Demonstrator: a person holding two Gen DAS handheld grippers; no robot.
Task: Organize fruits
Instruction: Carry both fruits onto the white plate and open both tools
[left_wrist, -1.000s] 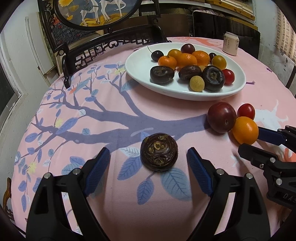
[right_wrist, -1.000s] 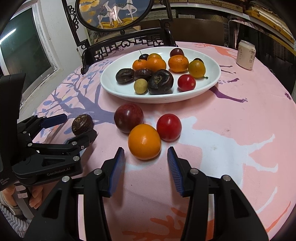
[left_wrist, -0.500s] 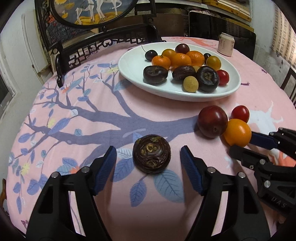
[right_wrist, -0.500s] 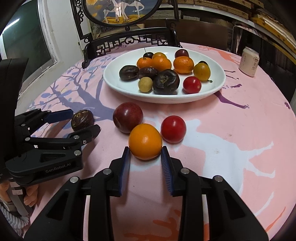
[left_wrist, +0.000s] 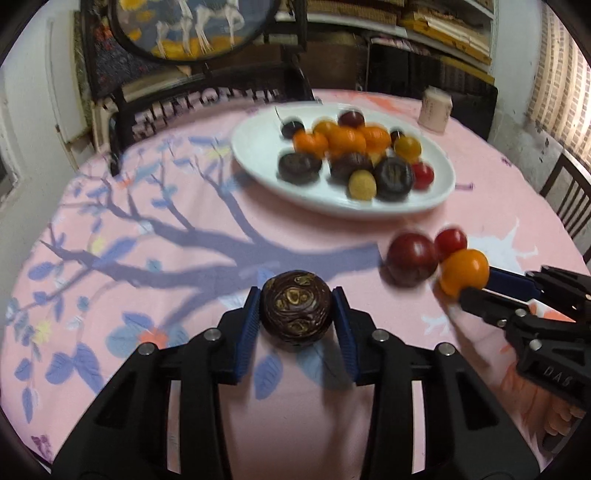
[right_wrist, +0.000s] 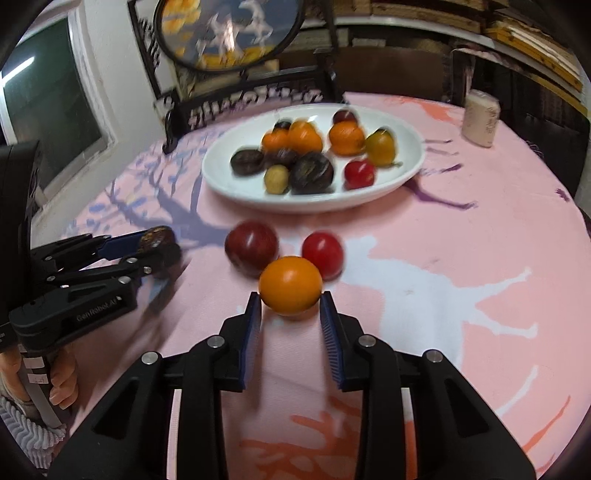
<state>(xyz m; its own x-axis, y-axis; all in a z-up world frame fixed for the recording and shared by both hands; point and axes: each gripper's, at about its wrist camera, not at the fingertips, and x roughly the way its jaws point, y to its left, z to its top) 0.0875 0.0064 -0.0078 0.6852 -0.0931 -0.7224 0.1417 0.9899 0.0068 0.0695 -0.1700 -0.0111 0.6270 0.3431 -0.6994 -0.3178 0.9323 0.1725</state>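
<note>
Between the left gripper's blue pads sits the dark wrinkled fruit, pinched for carrying; likewise the right gripper clamps the orange fruit, both seemingly bound for the white plate ahead.

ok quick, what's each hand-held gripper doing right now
Left hand-held gripper: closed on the dark wrinkled fruit.
Right hand-held gripper: closed on the orange fruit.

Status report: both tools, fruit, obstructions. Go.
Left tool shut on dark wrinkled fruit. Right tool shut on orange fruit. Plum and red fruit crowd it.
</note>
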